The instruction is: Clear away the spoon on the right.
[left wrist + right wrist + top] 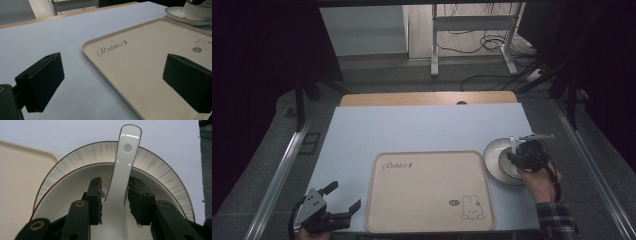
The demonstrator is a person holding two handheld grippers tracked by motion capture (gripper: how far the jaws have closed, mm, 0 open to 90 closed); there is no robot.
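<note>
Dark curtains and a grey floor strewn with cables are seen behind a pale blue counter (422, 127) in the high view. A beige tray (427, 192) printed with a rabbit is laid near the front edge, and a plate (493, 152) is set just beside its right rim. The right gripper (518, 152) is held over that plate by a hand (542, 182) in a checked sleeve, with a white spoon (512, 144) standing up between its jaws. The left gripper (343, 197) is held low at the front left corner, jaws spread, nothing between them.

From the left gripper view, the two black jaws are seen wide apart — the tray (140, 65) lies ahead of them, untouched, and a bowl (197, 11) on the plate (175, 12) is made out at the far right.

From the right gripper view, the spoon (122, 177) is pinched at its handle by the right gripper (115, 202), which is pressed together on it from both sides. The handle is directed away over the bowl (75, 195) and the streaked plate (155, 162); the spoon's scoop end is hidden below the frame.

A slip is judged the main risk — the glazed handle is smooth and the pad faces look ragged, so the spoon could pivot or slide if lifted quickly. A knock against the bowl's rim could also shift the bowl on its plate.
</note>
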